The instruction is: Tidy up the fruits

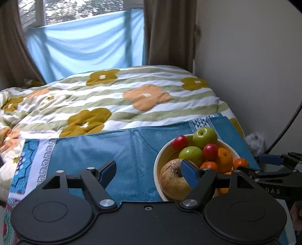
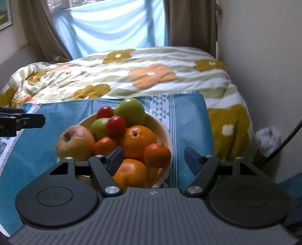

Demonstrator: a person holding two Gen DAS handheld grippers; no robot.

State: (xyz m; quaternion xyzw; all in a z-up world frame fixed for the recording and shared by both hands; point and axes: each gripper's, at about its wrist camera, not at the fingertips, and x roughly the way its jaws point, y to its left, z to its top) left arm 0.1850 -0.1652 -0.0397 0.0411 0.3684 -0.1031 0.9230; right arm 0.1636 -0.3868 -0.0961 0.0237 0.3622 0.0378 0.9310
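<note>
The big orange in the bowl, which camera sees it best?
The right wrist view. There the big orange sits near the middle of the picture, with its stem dimple showing and only small fruits overlapping its edges. In the left wrist view the same orange looks smaller, at the bowl's far side, partly hidden behind other fruit.

Soft daylight from the window (image 1: 75, 11) behind; fisheye bending at edges, slight blur throughout, faint shadows.
</note>
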